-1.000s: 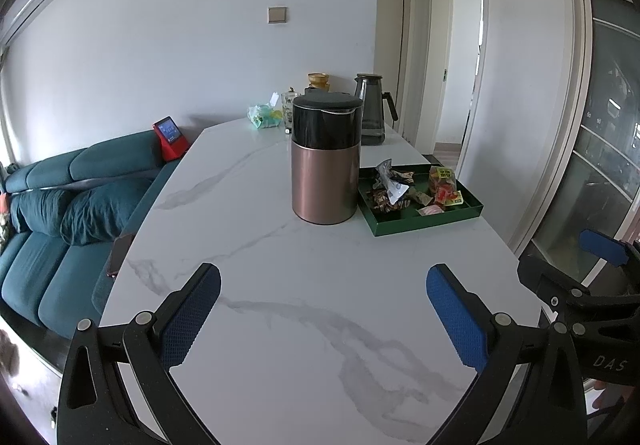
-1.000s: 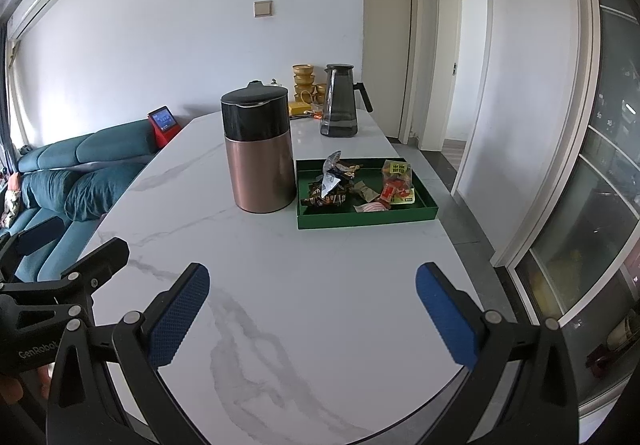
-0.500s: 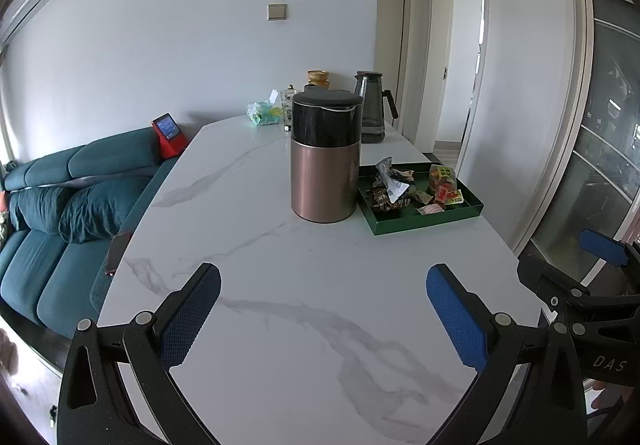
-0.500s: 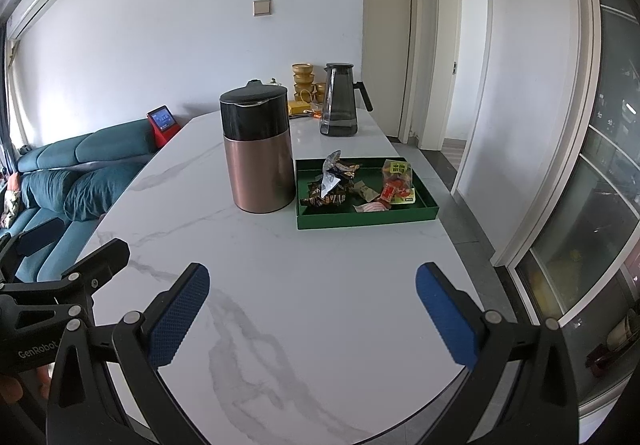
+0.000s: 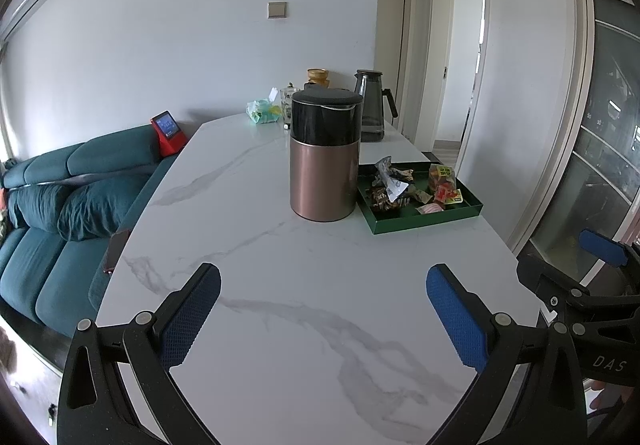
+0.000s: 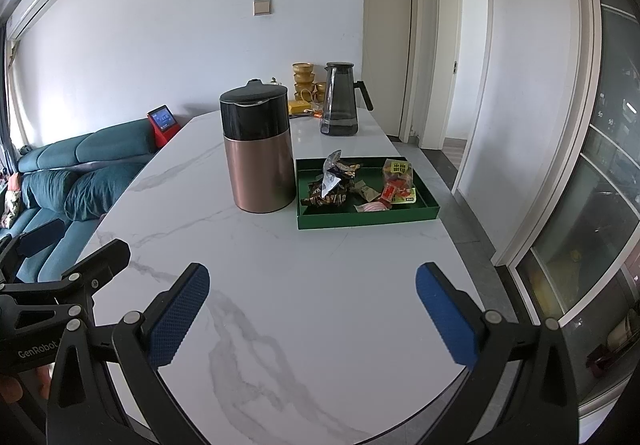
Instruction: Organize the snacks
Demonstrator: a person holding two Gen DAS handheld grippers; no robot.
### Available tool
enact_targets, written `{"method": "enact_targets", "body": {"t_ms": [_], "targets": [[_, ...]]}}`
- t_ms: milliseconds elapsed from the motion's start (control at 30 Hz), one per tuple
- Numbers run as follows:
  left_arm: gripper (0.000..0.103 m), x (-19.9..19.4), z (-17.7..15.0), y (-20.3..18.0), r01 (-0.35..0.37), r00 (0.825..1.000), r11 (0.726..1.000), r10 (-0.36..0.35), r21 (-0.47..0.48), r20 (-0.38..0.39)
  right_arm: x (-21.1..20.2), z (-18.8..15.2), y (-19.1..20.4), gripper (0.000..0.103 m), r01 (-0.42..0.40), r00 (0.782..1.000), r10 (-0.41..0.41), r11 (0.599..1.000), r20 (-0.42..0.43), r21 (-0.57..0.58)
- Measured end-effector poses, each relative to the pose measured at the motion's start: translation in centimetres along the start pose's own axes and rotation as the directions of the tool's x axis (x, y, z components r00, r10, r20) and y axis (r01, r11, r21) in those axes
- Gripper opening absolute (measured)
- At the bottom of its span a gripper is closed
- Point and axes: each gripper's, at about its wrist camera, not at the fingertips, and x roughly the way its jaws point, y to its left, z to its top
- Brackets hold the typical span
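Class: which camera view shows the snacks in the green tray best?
The right wrist view: the snacks lie unobstructed in the green tray. In the left wrist view the copper canister crowds the tray's near-left corner.

One worktop, white marble. On it stands one copper canister with a black lid, one dark glass jug and one green tray. In the tray lie several snack packets; the exact number cannot be told, as they overlap, but one yellow-and-red bag and one pink-striped packet stand out. At the far end there is one stack of gold bowls, one glass cup and one green wipes pack. Beside the worktop are one teal sofa and one red device. Two claws show, the left claw and the right claw, each with two blue pads.
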Motion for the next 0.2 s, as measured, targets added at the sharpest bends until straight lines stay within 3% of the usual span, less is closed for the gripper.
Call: {"method": "enact_targets", "body": {"t_ms": [200], "targets": [[0.101, -0.05, 0.20, -0.35, -0.012, 1.000, 1.000, 0.011, 0.006, 0.016, 0.08, 0.01, 0.04, 0.103, 0.000, 1.000, 0.000, 1.000, 0.002, 0.001]]}}
